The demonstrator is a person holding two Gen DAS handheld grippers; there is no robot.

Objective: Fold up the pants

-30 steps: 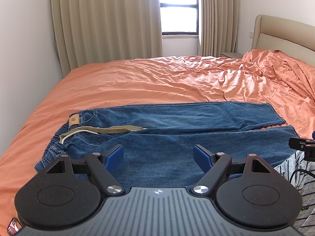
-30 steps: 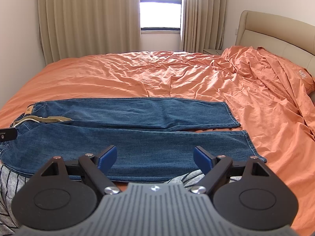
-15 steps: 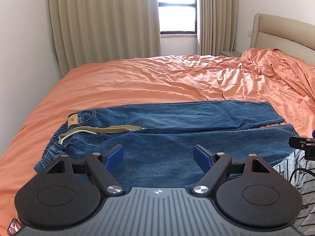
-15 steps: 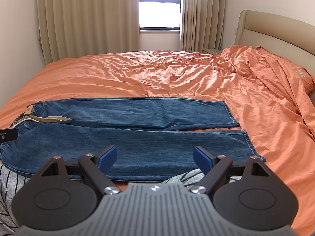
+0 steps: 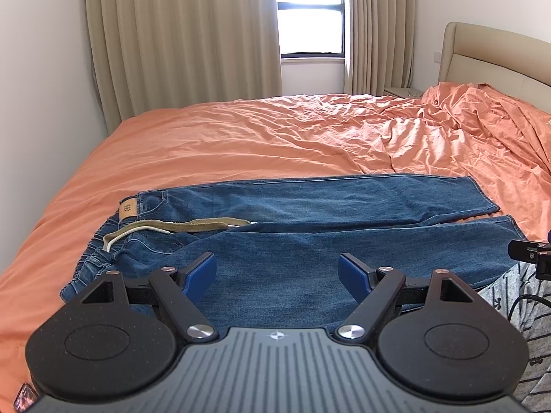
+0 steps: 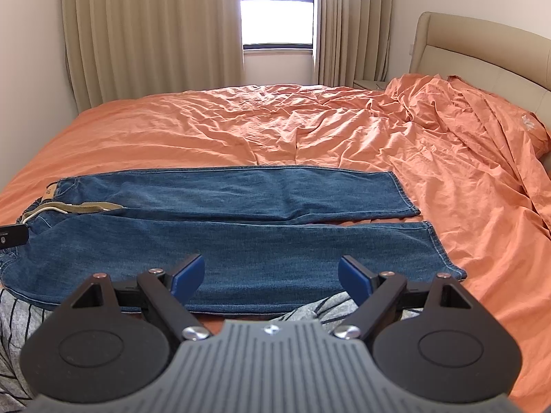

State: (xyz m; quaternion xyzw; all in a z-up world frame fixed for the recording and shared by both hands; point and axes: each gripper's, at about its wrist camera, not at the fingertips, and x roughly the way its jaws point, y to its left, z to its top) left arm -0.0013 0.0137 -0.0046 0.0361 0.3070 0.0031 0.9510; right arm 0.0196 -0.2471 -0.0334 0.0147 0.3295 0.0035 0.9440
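Both cameras barely shifted; jeans (image 5: 310, 227) flat, seemingly untouched by either gripper.

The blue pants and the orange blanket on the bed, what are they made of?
The blue pants look like denim: faded, matte blue cloth with stitched hems and a tan waistband patch. The orange blanket looks like thin woven cotton, matte and full of fine creases, though the exact fibre cannot be told from here.

One pair of jeans (image 5: 310, 227), one bed (image 5: 241, 137), two curtains (image 5: 182, 34), one window (image 5: 310, 10).
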